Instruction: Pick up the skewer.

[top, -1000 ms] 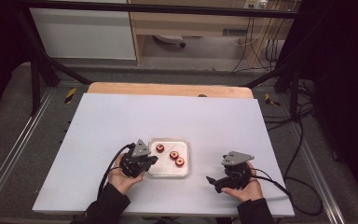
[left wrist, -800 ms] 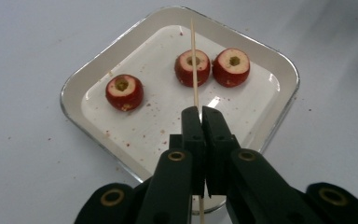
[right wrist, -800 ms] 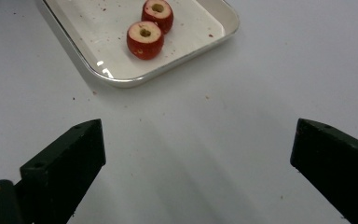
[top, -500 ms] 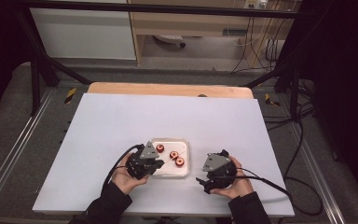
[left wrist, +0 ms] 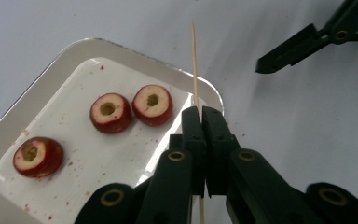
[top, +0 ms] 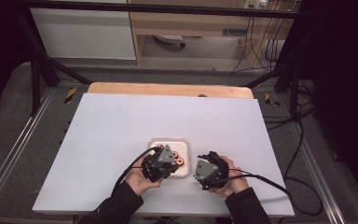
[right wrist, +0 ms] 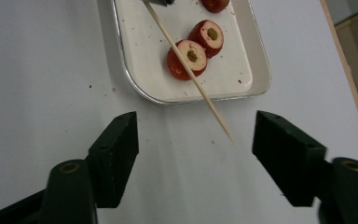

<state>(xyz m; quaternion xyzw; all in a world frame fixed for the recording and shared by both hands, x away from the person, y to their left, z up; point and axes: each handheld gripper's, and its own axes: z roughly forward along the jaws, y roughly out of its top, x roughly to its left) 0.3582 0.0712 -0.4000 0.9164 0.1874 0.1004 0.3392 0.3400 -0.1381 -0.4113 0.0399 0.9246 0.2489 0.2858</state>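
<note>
A thin wooden skewer [left wrist: 195,60] is clamped between the closed jaws of the left gripper [left wrist: 204,122], its free end reaching out past the right rim of the white tray [left wrist: 121,50] and hanging over the table [top: 121,121]. In the tray, to the skewer's left, lie three cored red fruit slices [left wrist: 111,112]; whether the stick touches any of them is hard to say. The right gripper [right wrist: 195,140] hovers near the tray's right side, its jaws apart with nothing between them, having just been closing, the skewer's tip [right wrist: 227,135] just ahead.
</note>
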